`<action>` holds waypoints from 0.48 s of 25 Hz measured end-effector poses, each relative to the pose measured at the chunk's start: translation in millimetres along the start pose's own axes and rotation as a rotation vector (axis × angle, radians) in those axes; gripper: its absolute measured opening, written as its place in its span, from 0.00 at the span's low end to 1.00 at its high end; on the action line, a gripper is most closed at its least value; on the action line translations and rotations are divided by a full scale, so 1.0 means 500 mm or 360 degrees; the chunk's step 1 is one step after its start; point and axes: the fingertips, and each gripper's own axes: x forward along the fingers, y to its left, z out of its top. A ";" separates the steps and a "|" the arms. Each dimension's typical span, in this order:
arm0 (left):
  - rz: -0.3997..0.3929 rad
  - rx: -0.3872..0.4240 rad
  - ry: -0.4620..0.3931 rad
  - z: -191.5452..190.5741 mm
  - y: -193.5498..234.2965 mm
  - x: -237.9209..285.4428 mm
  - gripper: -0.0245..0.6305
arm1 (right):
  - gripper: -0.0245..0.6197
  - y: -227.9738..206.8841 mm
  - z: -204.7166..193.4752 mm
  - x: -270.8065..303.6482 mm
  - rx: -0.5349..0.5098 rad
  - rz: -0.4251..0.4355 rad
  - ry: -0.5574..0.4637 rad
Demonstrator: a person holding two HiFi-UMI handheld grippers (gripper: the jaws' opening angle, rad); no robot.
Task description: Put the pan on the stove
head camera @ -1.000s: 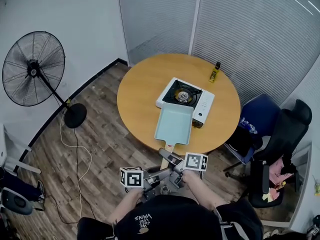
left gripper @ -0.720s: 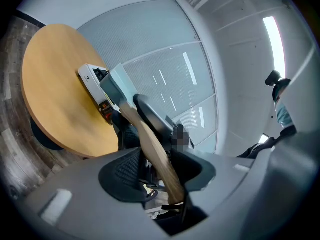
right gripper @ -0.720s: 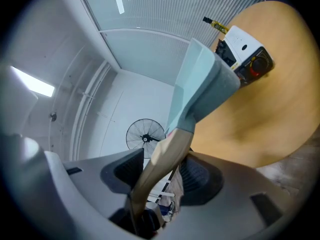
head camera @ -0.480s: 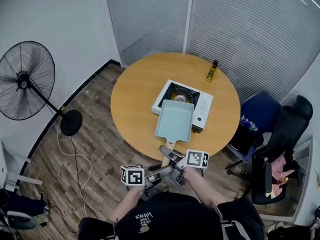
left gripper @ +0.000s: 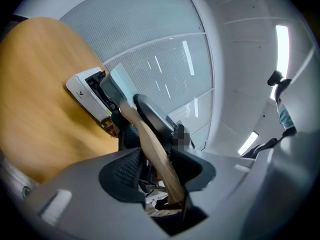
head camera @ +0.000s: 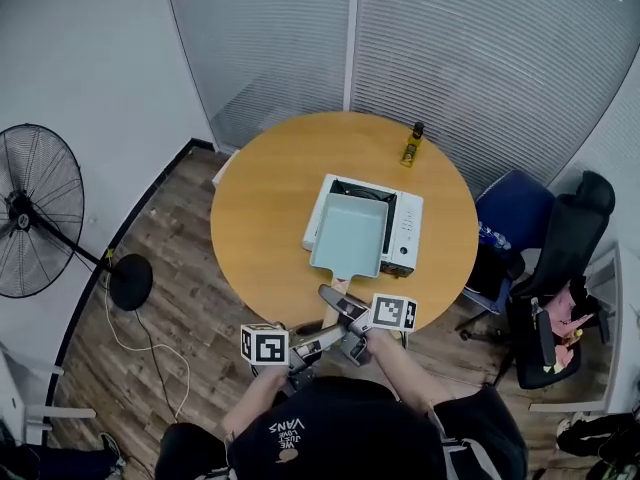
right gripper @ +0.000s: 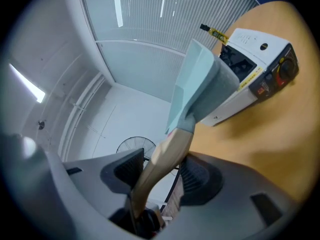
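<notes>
A light blue rectangular pan [head camera: 350,236] with a wooden handle [head camera: 338,288] hangs over the white portable stove [head camera: 404,230] and covers its burner. Both grippers hold the handle near the table's front edge. My left gripper [head camera: 318,336] is shut on the handle's end, and my right gripper [head camera: 338,306] is shut on it a little further up. In the left gripper view the handle [left gripper: 152,144] runs between the jaws of the left gripper [left gripper: 157,169] up to the pan [left gripper: 120,81]. In the right gripper view the right gripper [right gripper: 161,173] clamps the handle [right gripper: 167,151], and the pan [right gripper: 197,81] is tilted above the stove [right gripper: 257,59].
The stove stands on a round wooden table [head camera: 255,213]. A small yellow bottle [head camera: 411,146] stands at the table's far edge. A floor fan [head camera: 30,218] stands at the left, with a cable on the floor. A blue chair [head camera: 515,218] and a black chair [head camera: 565,268] crowd the right.
The pan has moved forward from in front of the stove to over it and now hides the burner. Both grippers kept their hold on the handle.
</notes>
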 end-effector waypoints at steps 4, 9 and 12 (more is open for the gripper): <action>-0.0050 0.0013 0.0080 0.041 0.024 -0.015 0.31 | 0.36 -0.009 0.025 0.041 0.0015 -0.0026 -0.0094; -0.0092 0.0004 0.0150 0.066 0.053 -0.032 0.31 | 0.36 -0.021 0.035 0.072 0.0027 -0.0070 -0.0175; -0.0117 0.0011 0.0195 0.078 0.069 -0.034 0.31 | 0.36 -0.032 0.045 0.084 0.0012 -0.0100 -0.0208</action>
